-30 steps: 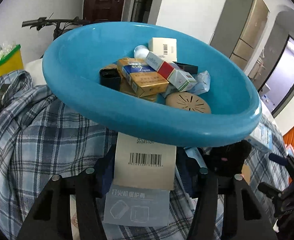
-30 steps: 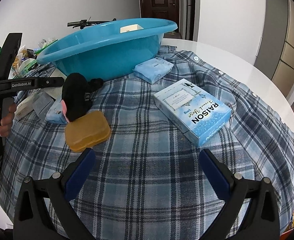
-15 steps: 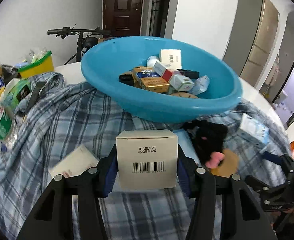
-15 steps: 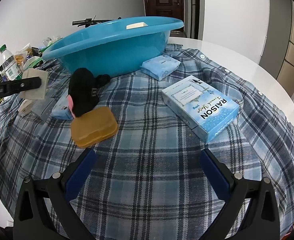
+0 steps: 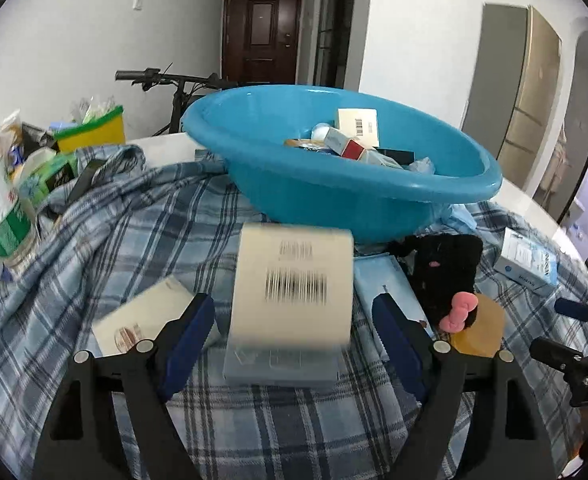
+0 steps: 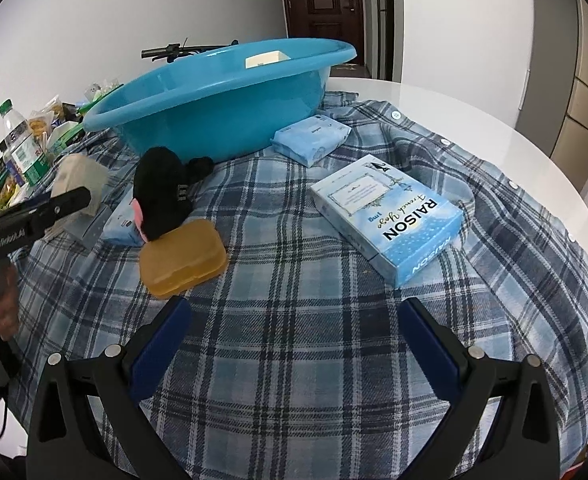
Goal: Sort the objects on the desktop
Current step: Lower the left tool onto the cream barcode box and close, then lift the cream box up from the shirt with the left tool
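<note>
Barcode facing left wrist only

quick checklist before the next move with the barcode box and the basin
1. Left claw pads clear of the barcode box: ok, opening, gaps on both sides.
2. Barcode box at rest: not ok, blurred, looks mid-drop.
3. Barcode box in blue basin: not ok, it is in front, over a grey flat pack.
4. Right claw free: ok, open, nothing between the pads.
5. Basin has room: ok.
6. Box undamaged: cannot tell.
</note>
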The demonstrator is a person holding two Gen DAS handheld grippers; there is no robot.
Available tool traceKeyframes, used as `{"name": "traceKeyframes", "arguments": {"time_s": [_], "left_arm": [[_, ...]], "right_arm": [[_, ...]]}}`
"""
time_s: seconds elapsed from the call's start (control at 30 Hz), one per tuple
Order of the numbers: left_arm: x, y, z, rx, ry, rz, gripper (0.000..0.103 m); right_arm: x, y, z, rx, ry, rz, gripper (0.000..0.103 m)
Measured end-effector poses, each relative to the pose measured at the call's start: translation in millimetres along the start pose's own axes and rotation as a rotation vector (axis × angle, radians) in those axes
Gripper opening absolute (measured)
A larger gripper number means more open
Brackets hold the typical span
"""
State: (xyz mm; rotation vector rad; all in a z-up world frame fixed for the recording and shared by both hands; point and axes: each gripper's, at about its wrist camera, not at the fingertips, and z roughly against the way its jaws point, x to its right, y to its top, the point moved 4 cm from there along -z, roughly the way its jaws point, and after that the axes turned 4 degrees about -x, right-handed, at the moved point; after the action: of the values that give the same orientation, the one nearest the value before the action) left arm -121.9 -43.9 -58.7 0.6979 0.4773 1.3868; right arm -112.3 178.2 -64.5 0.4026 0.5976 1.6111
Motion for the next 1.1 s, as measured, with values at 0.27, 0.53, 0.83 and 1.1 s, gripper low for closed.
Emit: {"name": "traceKeyframes", "arguments": {"time_s": [0.27,0.53,0.83,1.1], "left_arm": [[-11,7,-11,-0.007,0.003,0.067,0.084],[-11,28,-41,-0.076,0.000,-0.044,0.085],[-12,48,-64,-0.142,-0.182,-0.116,0.073],[-2,39,-56,-0.116,-0.159,-0.166,0.055]], "right_arm": [[-5,0,-3,-0.010,0.008,0.018,0.103],[-1,0,-5,-0.020,0.001,0.012,0.103],[1,1,-13,-0.043,-0.010,0.004,0.103],[-1,2,-15,-0.049,-0.008,0.000,0.103]]}}
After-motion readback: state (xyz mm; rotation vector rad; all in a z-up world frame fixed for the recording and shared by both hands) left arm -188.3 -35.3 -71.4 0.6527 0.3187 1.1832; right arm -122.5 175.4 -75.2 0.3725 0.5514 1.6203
